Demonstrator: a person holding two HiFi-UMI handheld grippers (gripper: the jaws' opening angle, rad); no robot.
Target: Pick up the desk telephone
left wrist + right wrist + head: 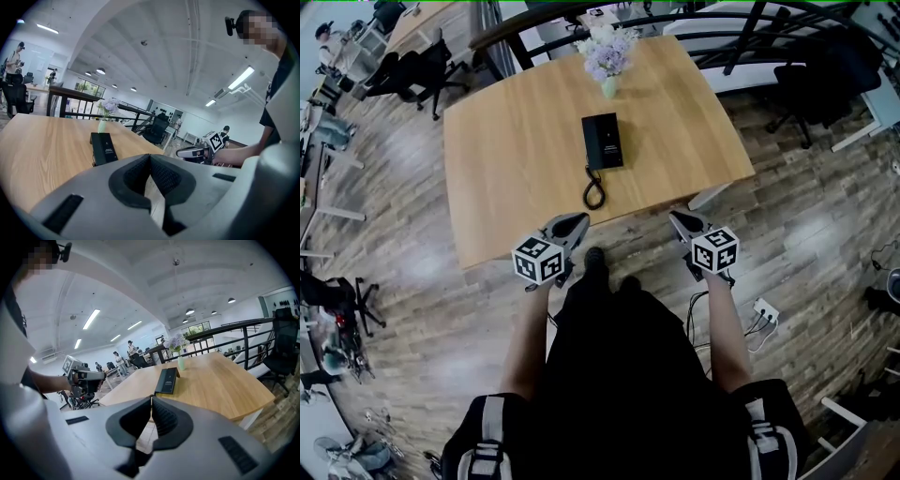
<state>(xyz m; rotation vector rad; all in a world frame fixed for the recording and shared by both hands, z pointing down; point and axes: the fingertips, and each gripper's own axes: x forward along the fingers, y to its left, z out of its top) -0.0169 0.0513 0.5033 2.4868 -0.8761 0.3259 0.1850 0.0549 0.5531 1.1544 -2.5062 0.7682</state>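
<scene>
The left gripper [570,226] and the right gripper [682,223] both have their jaws pressed together on nothing, ribbed dark pads meeting. The flat, rectangular black desk telephone [602,141] lies mid-way across the smooth pale wooden table [506,159], with its looped cord [594,190] trailing toward the grippers.

Wood-plank floor [412,197], black office chairs [417,70]

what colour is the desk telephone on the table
Black, cord included; the desk telephone shows best in the head view.

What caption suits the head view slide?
Left gripper and right gripper, both shut, face a telephone on a wooden table.
</scene>
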